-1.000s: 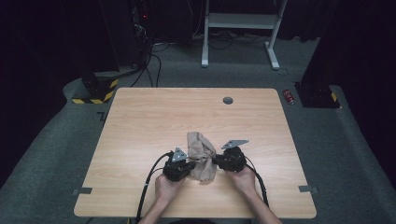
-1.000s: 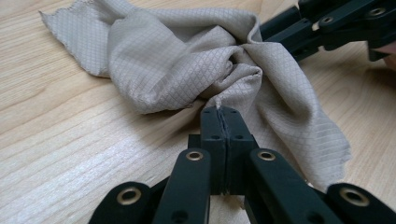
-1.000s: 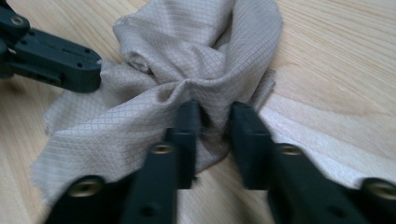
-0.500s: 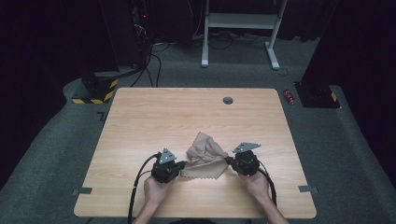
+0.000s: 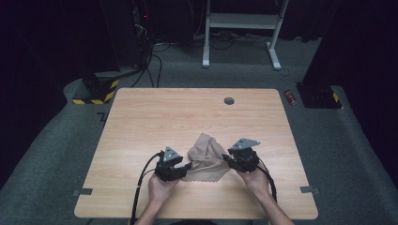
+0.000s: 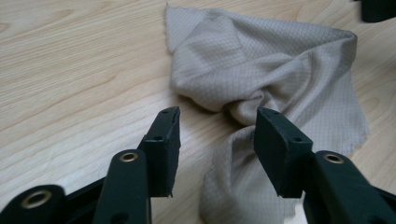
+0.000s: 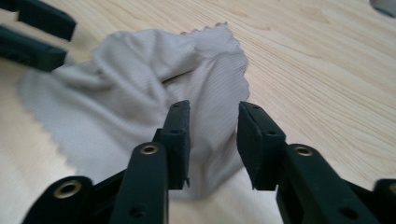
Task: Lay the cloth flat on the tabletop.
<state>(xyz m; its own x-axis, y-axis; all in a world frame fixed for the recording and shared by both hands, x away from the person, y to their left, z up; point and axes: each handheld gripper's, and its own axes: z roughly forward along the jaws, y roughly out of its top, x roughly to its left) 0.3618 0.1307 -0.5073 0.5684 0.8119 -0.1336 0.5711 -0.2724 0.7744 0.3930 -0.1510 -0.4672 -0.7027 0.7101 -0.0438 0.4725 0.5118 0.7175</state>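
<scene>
Seemingly released, crumpled cloth (image 5: 206, 159) between parted grippers

A crumpled cloth (image 5: 206, 157) lies between the hand-held grippers; the surrounding table (image 5: 155, 117) is open.

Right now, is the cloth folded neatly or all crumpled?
Crumpled. The cloth lies bunched and twisted on the table, with ridges and one corner sticking out, between the open left gripper and right gripper.

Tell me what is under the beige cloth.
The beige cloth lies crumpled on the wooden table, bare wood showing all round it. Its folds cover whatever might sit beneath, so nothing else can be confirmed.
</scene>
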